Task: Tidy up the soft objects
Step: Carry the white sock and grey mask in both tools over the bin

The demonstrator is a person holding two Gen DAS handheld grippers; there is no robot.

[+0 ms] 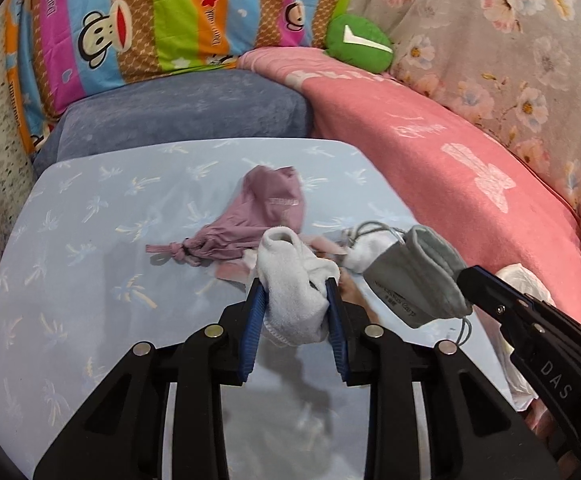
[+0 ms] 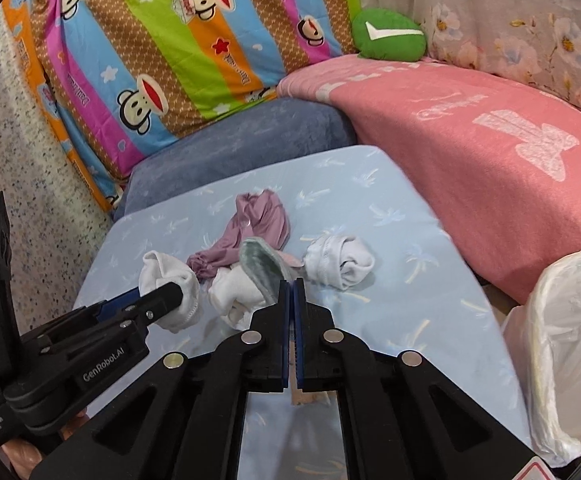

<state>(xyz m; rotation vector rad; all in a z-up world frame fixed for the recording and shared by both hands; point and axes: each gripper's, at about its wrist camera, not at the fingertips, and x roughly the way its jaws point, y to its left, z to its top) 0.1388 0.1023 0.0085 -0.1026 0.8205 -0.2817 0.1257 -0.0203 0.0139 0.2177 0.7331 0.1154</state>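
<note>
In the left wrist view my left gripper (image 1: 294, 282) is shut on a white sock (image 1: 290, 264), which bulges out between the blue pads. Coming in from the right, my right gripper (image 1: 468, 278) pinches a grey and white sock (image 1: 422, 276). Seen from the right wrist, the right gripper (image 2: 291, 282) has its pads pressed together on the edge of that grey sock (image 2: 260, 264). The left gripper (image 2: 172, 294) holds the white sock (image 2: 170, 276) at the left. A mauve drawstring bag (image 1: 262, 212) and a rolled white sock (image 2: 342, 262) lie on the pale blue board (image 1: 90, 208).
A blue-grey cushion (image 1: 186, 108), a striped monkey-print pillow (image 1: 138, 20), a pink blanket (image 1: 430, 152) and a green plush (image 1: 358, 42) surround the board. A floral cover (image 1: 510, 40) lies behind them. A white plastic bag (image 2: 562, 340) stands open at the right. A pink scrap (image 1: 232, 270) lies under the socks.
</note>
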